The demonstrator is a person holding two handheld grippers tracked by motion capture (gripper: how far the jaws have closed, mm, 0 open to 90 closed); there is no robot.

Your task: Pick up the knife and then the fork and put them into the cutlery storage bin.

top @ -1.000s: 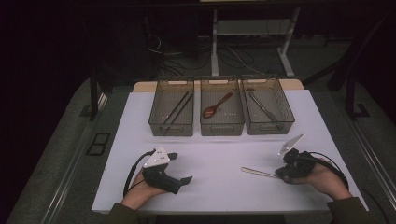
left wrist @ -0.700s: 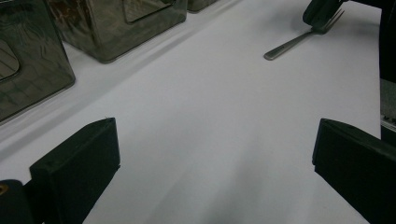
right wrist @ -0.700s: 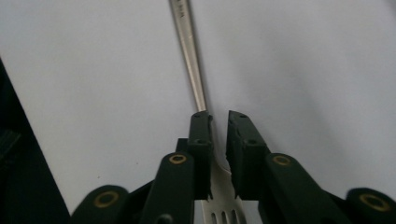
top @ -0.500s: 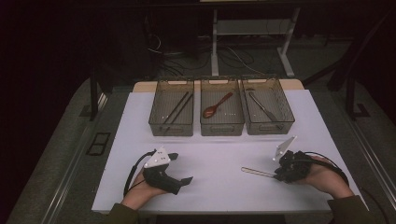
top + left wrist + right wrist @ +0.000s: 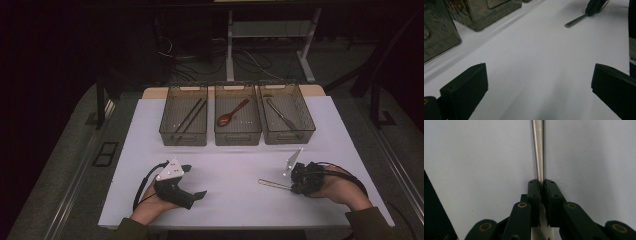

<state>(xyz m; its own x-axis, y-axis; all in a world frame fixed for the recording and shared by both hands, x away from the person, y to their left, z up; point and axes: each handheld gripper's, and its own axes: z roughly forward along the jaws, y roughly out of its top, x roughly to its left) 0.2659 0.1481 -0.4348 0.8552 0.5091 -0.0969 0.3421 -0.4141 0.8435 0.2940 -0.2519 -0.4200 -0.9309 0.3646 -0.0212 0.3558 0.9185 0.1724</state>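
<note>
Our right gripper (image 5: 542, 188) pinches a metal utensil handle (image 5: 538, 150) tightly. Our left gripper (image 5: 536, 82) rests wide open, holding nothing.

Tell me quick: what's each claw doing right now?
Left claw: open, jaws wide apart, nothing between them, low over the white table.
Right claw: shut on a slim metal utensil handle at the table's near right.

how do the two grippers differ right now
The left gripper has its jaws wide apart and holds nothing; the right gripper has its jaws shut on a slim metal utensil. The left points toward the table's middle, as does the right from its side. Both are hand-held low over the white table.
</note>
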